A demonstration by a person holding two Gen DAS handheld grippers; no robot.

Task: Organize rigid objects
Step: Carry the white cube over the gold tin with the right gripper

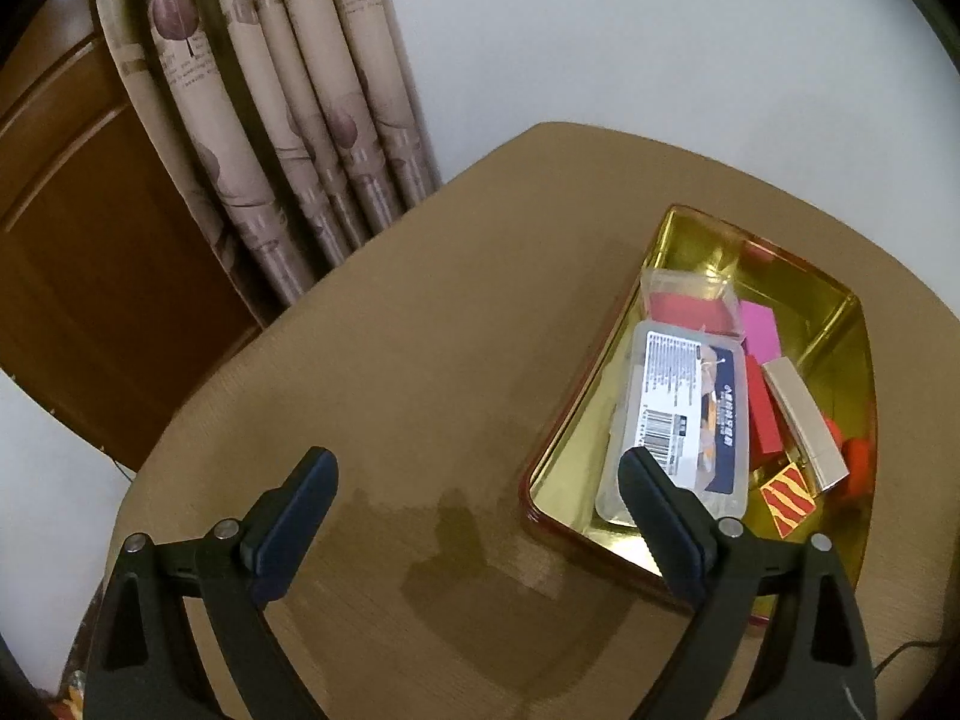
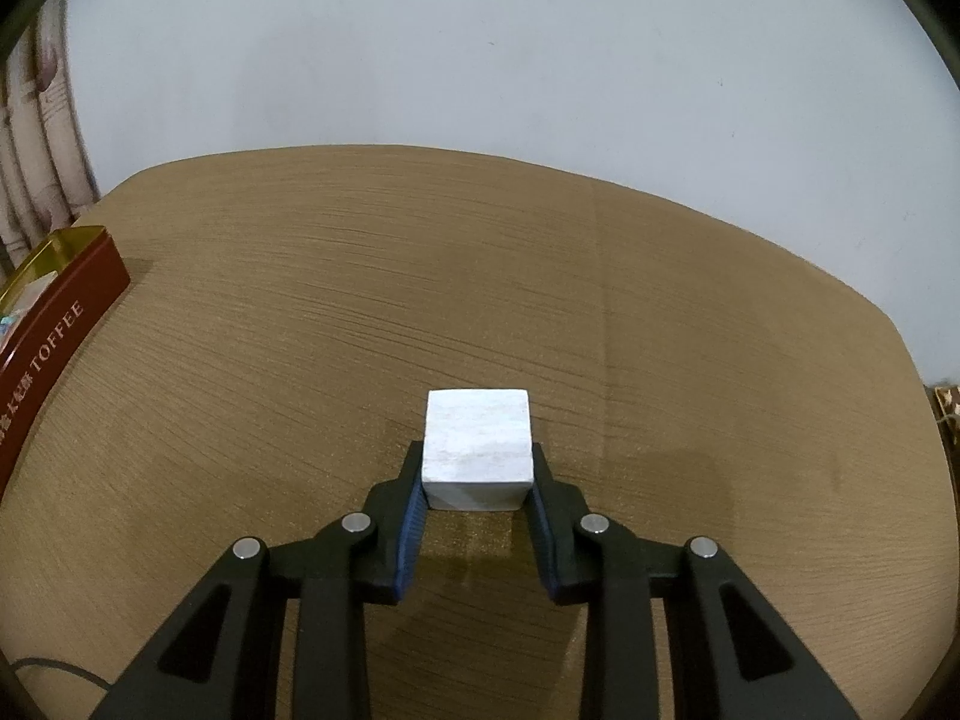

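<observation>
White block (image 2: 478, 447) clamped between right gripper (image 2: 477, 468) pads, on table (image 2: 660, 330).

curtain (image 1: 288, 138) – leaf print, pleated | door (image 1: 78, 240) – brown wood | wall (image 1: 660, 30) – plain white

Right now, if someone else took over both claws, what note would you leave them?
Right claw: shut on the white block, at or just above the table; which, I cannot tell.
Left claw: open, empty, beside the tin's near corner.
Already in the tin: clear plastic case, pink block, red blocks, gold bar, red-and-yellow striped piece.
Left: carry the white block to the tin, on the right claw's left, and release it inside. No other loose pieces are in view.
</observation>
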